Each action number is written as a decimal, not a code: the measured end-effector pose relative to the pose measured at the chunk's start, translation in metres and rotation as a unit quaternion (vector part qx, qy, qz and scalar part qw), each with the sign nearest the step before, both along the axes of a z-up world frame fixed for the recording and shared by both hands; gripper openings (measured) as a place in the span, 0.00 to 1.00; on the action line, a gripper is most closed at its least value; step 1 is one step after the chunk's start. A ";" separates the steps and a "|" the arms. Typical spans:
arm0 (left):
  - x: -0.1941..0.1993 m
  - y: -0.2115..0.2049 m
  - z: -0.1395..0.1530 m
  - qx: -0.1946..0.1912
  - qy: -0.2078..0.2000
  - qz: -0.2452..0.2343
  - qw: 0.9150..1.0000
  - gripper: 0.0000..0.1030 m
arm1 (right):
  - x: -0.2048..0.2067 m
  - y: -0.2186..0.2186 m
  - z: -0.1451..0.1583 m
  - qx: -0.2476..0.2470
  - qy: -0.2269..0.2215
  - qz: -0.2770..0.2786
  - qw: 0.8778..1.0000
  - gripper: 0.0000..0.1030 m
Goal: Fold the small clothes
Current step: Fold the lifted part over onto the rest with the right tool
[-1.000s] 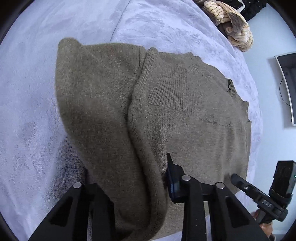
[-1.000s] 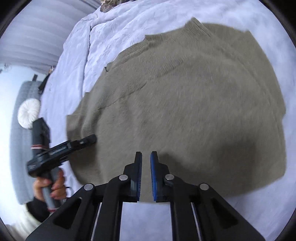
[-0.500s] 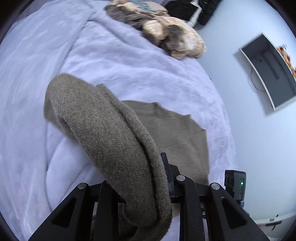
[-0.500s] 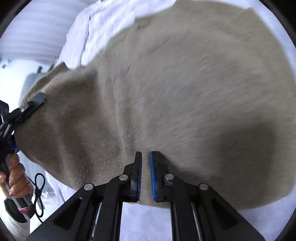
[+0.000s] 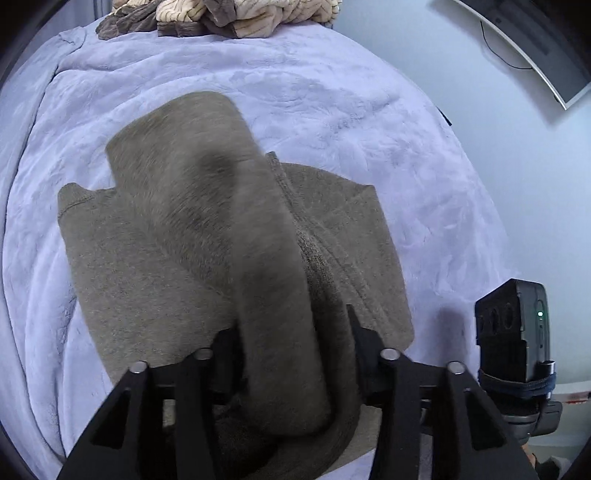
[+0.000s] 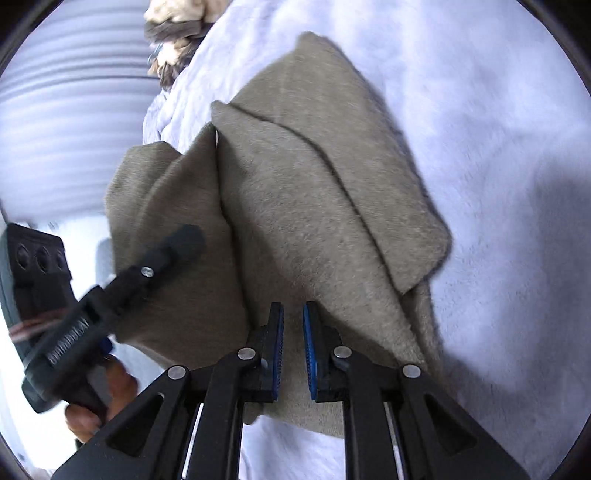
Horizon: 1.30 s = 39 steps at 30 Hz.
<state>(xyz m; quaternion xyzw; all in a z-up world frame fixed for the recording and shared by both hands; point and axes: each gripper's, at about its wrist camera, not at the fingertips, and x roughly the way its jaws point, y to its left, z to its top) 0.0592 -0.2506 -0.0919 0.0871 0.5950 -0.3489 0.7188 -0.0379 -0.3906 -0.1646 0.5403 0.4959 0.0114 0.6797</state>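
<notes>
An olive-brown knit sweater lies on a lavender blanket. My left gripper is shut on a thick fold of the sweater and holds it lifted over the rest of the garment; the fold hides the fingertips. In the right wrist view the sweater shows doubled over with a folded edge on top. My right gripper sits low over the sweater's near edge, its blue pads a narrow gap apart with nothing between them. The left gripper shows there at the left, clamping cloth.
A pile of striped beige and brown clothes lies at the far end of the bed; it also shows in the right wrist view. A wall monitor hangs at the upper right. The right gripper's camera body is beside the bed's right edge.
My left gripper has lifted the sweater's fold and carried it over the garment's body. The right gripper has stayed nearly closed over the near edge while the view tilted.
</notes>
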 end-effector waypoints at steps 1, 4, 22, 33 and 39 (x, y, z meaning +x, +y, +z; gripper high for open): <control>-0.002 -0.001 0.004 -0.013 0.000 -0.001 1.000 0.59 | -0.001 -0.002 -0.001 0.008 -0.002 -0.004 1.000 0.13; -0.010 -0.009 0.018 -0.028 -0.005 -0.026 0.999 0.60 | 0.000 -0.007 -0.004 0.021 -0.007 -0.011 1.000 0.14; 0.043 0.139 -0.015 0.034 -0.023 0.188 0.981 0.84 | 0.001 -0.024 -0.019 0.196 -0.096 -0.126 0.968 0.75; 0.046 0.136 -0.026 0.037 -0.019 0.184 0.982 0.84 | 0.076 0.016 0.026 -0.029 -0.024 0.074 0.997 0.17; 0.039 0.109 -0.013 0.015 -0.040 0.133 0.990 0.84 | 0.046 0.013 0.083 -0.089 -0.110 0.060 0.988 0.16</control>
